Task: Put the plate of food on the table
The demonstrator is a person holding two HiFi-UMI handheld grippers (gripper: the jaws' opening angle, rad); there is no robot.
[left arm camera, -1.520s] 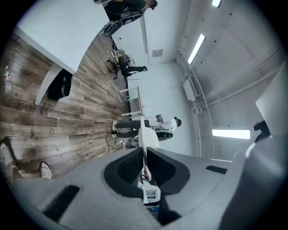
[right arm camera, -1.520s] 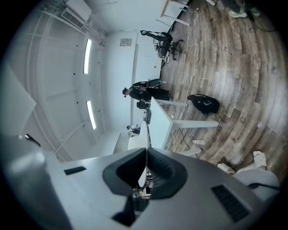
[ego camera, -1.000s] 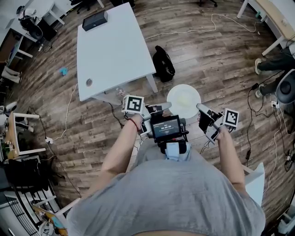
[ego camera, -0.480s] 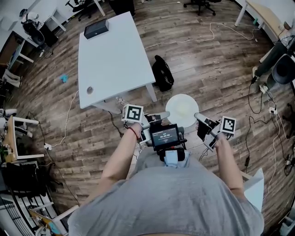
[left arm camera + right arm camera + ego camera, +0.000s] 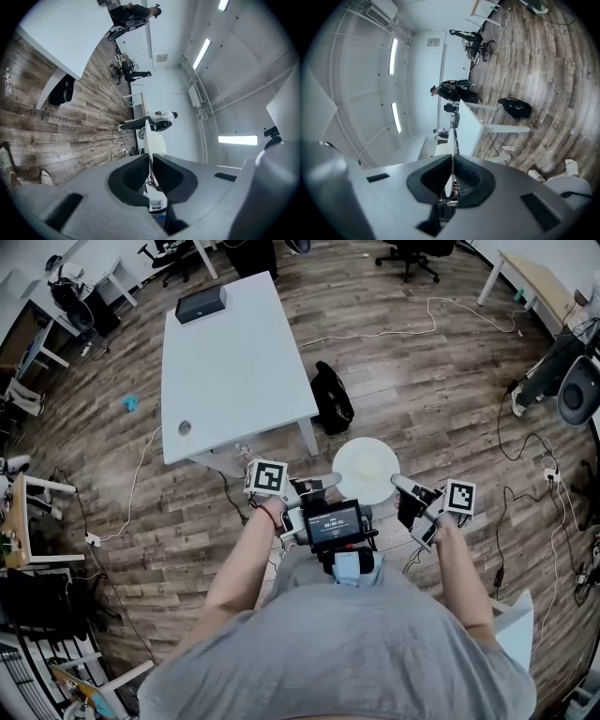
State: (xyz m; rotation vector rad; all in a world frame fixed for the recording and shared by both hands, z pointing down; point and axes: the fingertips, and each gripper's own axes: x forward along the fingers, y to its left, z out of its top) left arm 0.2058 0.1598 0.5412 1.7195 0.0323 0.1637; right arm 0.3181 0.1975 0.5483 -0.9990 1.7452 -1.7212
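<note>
A round white plate (image 5: 366, 470) with a pale yellowish patch of food is held level above the wood floor, in front of my body. My left gripper (image 5: 330, 482) is shut on its left rim and my right gripper (image 5: 401, 484) is shut on its right rim. In the left gripper view the plate (image 5: 151, 140) shows edge-on, pinched where the left gripper (image 5: 150, 161) closes. The right gripper view shows the same thin rim (image 5: 452, 140) clamped by the right gripper (image 5: 452, 164). The white table (image 5: 234, 352) stands ahead and to the left.
A black box (image 5: 201, 304) lies at the table's far end and a small round thing (image 5: 185, 427) near its front edge. A black bag (image 5: 333, 395) sits on the floor by the table leg. Cables (image 5: 412, 306) trail over the floor; office chairs stand at the far side.
The table, the bag and the floor have slid down the head view toward me. Both grippers keep their hold on the plate, which stays level.
</note>
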